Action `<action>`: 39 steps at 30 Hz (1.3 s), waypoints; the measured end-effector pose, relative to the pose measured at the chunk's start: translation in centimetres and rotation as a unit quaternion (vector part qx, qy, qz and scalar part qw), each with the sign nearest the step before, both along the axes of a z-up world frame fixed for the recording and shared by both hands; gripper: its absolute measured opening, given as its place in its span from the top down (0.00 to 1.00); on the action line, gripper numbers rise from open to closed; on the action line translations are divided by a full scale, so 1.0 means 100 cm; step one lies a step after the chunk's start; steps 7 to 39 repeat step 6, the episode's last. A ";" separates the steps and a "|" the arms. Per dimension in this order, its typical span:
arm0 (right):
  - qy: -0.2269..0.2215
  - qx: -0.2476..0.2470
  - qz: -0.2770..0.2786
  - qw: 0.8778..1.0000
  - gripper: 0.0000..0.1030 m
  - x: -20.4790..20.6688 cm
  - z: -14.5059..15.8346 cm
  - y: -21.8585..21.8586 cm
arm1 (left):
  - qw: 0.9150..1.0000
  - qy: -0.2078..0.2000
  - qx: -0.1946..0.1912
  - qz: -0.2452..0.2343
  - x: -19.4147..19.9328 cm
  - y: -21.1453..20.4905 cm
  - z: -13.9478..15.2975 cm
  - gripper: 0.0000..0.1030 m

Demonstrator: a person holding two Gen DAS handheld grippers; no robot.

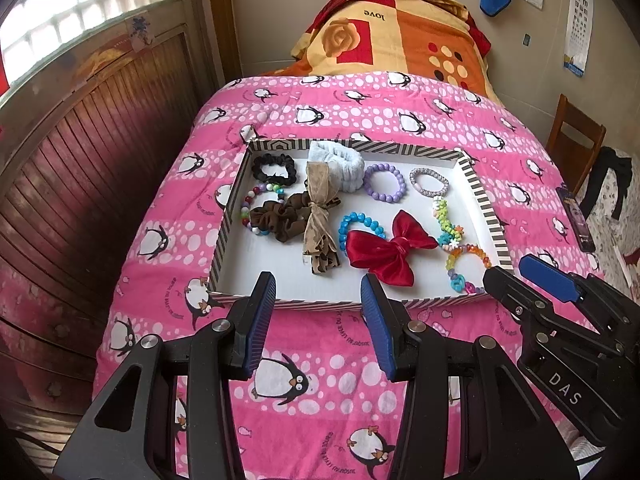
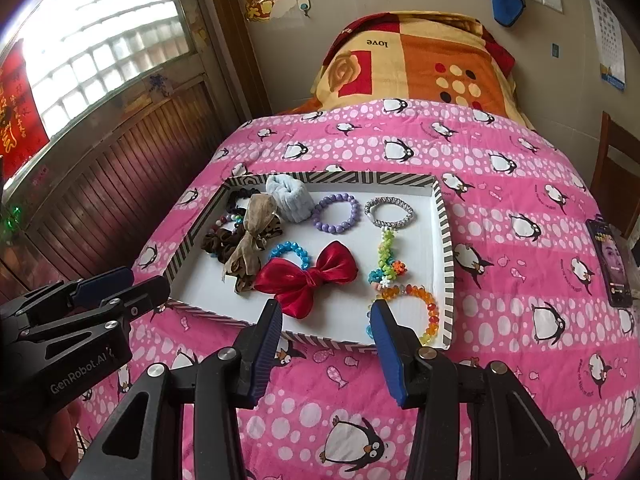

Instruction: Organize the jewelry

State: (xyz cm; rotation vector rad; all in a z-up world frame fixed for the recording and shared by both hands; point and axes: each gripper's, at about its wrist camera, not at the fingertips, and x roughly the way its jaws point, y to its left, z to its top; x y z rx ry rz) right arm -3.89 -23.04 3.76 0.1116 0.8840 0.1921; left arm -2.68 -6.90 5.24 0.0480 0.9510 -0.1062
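A white tray with a striped rim [image 1: 490,216] [image 2: 446,240] lies on the pink penguin bedspread. It holds a red bow [image 1: 384,250] [image 2: 308,276], a brown scrunchie [image 1: 280,216], a tan ribbon bow [image 1: 318,216] [image 2: 250,236], a black scrunchie [image 1: 274,168], a pale blue fuzzy band [image 1: 340,160] [image 2: 290,196], and purple [image 1: 384,182] [image 2: 336,213], blue [image 1: 360,228], silver [image 1: 429,182] [image 2: 389,212] and orange [image 2: 420,308] bead bracelets. My left gripper [image 1: 318,296] is open and empty at the tray's near edge. My right gripper [image 2: 324,320] is open and empty over the near rim.
A phone [image 2: 612,264] [image 1: 576,220] lies on the bedspread right of the tray. A folded orange blanket [image 1: 400,36] sits at the bed's far end. A wooden wall runs along the left; a chair [image 1: 576,140] stands at the right.
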 end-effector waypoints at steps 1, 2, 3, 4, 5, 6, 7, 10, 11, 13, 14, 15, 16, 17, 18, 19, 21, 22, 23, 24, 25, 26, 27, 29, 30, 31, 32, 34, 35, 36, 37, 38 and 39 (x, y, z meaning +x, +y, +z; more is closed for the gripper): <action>0.000 0.001 0.000 1.000 0.57 0.000 0.000 0.000 | 1.000 -0.002 0.000 -0.002 -0.001 0.000 0.000 0.57; 0.001 0.001 0.000 1.000 0.57 0.000 -0.001 -0.001 | 1.000 -0.003 0.001 -0.005 -0.001 -0.001 -0.001 0.57; 0.001 0.002 0.000 1.000 0.57 0.000 -0.001 -0.002 | 1.000 -0.006 0.000 -0.007 -0.002 0.000 0.000 0.57; 0.002 0.003 -0.002 1.000 0.57 -0.001 -0.002 -0.005 | 1.000 -0.007 0.001 -0.009 -0.002 -0.002 0.000 0.57; 0.002 0.004 -0.003 1.000 0.57 -0.001 -0.003 -0.008 | 1.000 -0.006 0.001 -0.010 -0.001 -0.003 -0.001 0.57; 0.001 0.007 -0.005 1.000 0.57 -0.002 -0.004 -0.012 | 1.000 -0.004 0.000 -0.012 0.000 -0.004 -0.001 0.57; 0.001 0.007 -0.005 1.000 0.57 -0.002 -0.004 -0.012 | 1.000 -0.004 0.000 -0.012 0.000 -0.004 -0.001 0.57; 0.001 0.007 -0.005 1.000 0.57 -0.002 -0.004 -0.012 | 1.000 -0.004 0.000 -0.012 0.000 -0.004 -0.001 0.57; 0.001 0.007 -0.005 1.000 0.57 -0.002 -0.004 -0.012 | 1.000 -0.004 0.000 -0.012 0.000 -0.004 -0.001 0.57; 0.001 0.007 -0.005 1.000 0.57 -0.002 -0.004 -0.012 | 1.000 -0.004 0.000 -0.012 0.000 -0.004 -0.001 0.57; 0.001 0.007 -0.005 1.000 0.57 -0.002 -0.004 -0.012 | 1.000 -0.004 0.000 -0.012 0.000 -0.004 -0.001 0.57; 0.001 0.007 -0.005 1.000 0.57 -0.002 -0.004 -0.012 | 1.000 -0.004 0.000 -0.012 0.000 -0.004 -0.001 0.57; 0.001 0.007 -0.005 1.000 0.57 -0.002 -0.004 -0.012 | 1.000 -0.004 0.000 -0.012 0.000 -0.004 -0.001 0.57; 0.001 0.007 -0.005 1.000 0.57 -0.002 -0.004 -0.012 | 1.000 -0.004 0.000 -0.012 0.000 -0.004 -0.001 0.57; 0.001 0.007 -0.005 1.000 0.57 -0.002 -0.004 -0.012 | 1.000 -0.004 0.000 -0.012 0.000 -0.004 -0.001 0.57; 0.001 0.007 -0.005 1.000 0.57 -0.002 -0.004 -0.012 | 1.000 -0.004 0.000 -0.012 0.000 -0.004 -0.001 0.57; 0.001 0.007 -0.005 1.000 0.57 -0.002 -0.004 -0.012 | 1.000 -0.004 0.000 -0.012 0.000 -0.004 -0.001 0.57; 0.001 0.007 -0.005 1.000 0.57 -0.002 -0.004 -0.012 | 1.000 -0.004 0.000 -0.012 0.000 -0.004 -0.001 0.57; 0.001 0.007 -0.005 1.000 0.57 -0.002 -0.004 -0.012 | 1.000 -0.004 0.000 -0.012 0.000 -0.004 -0.001 0.57; 0.001 0.007 -0.005 1.000 0.57 -0.002 -0.004 -0.012 | 1.000 -0.004 0.000 -0.012 0.000 -0.004 -0.001 0.57; 0.001 0.007 -0.005 1.000 0.57 -0.002 -0.004 -0.012 | 1.000 -0.004 0.000 -0.012 0.000 -0.004 -0.001 0.57; 0.001 0.007 -0.005 1.000 0.57 -0.002 -0.004 -0.012 | 1.000 -0.004 0.000 -0.012 0.000 -0.004 -0.001 0.57; 0.001 0.007 -0.005 1.000 0.57 -0.002 -0.004 -0.012 | 1.000 -0.004 0.000 -0.012 0.000 -0.004 -0.001 0.57; 0.001 0.007 -0.005 1.000 0.57 -0.002 -0.004 -0.012 | 1.000 -0.004 0.000 -0.012 0.000 -0.004 -0.001 0.57; 0.001 0.007 -0.005 1.000 0.57 -0.002 -0.004 -0.012 | 1.000 -0.004 0.000 -0.012 0.000 -0.004 -0.001 0.57; 0.001 0.007 -0.005 1.000 0.57 -0.002 -0.004 -0.012 | 1.000 -0.004 0.000 -0.012 0.000 -0.004 -0.001 0.57; 0.001 0.007 -0.005 1.000 0.57 -0.002 -0.004 -0.012 | 1.000 -0.004 0.000 -0.012 0.000 -0.004 -0.001 0.57; 0.001 0.007 -0.005 1.000 0.57 -0.002 -0.004 -0.012 | 1.000 -0.004 0.000 -0.012 0.000 -0.004 -0.001 0.57; 0.001 0.007 -0.005 1.000 0.57 -0.002 -0.004 -0.012 | 1.000 -0.004 0.000 -0.012 0.000 -0.004 -0.001 0.57; 0.001 0.007 -0.005 1.000 0.57 -0.002 -0.004 -0.012 | 1.000 -0.004 0.000 -0.012 0.000 -0.004 -0.001 0.57; 0.001 0.007 -0.005 1.000 0.57 -0.002 -0.004 -0.012 | 1.000 -0.004 0.000 -0.012 0.000 -0.004 -0.001 0.57; 0.001 0.007 -0.005 1.000 0.57 -0.002 -0.004 -0.012 | 1.000 -0.004 0.000 -0.012 0.000 -0.004 -0.001 0.57; 0.001 0.007 -0.005 1.000 0.57 -0.002 -0.004 -0.012 | 1.000 -0.004 0.000 -0.012 0.000 -0.004 -0.001 0.57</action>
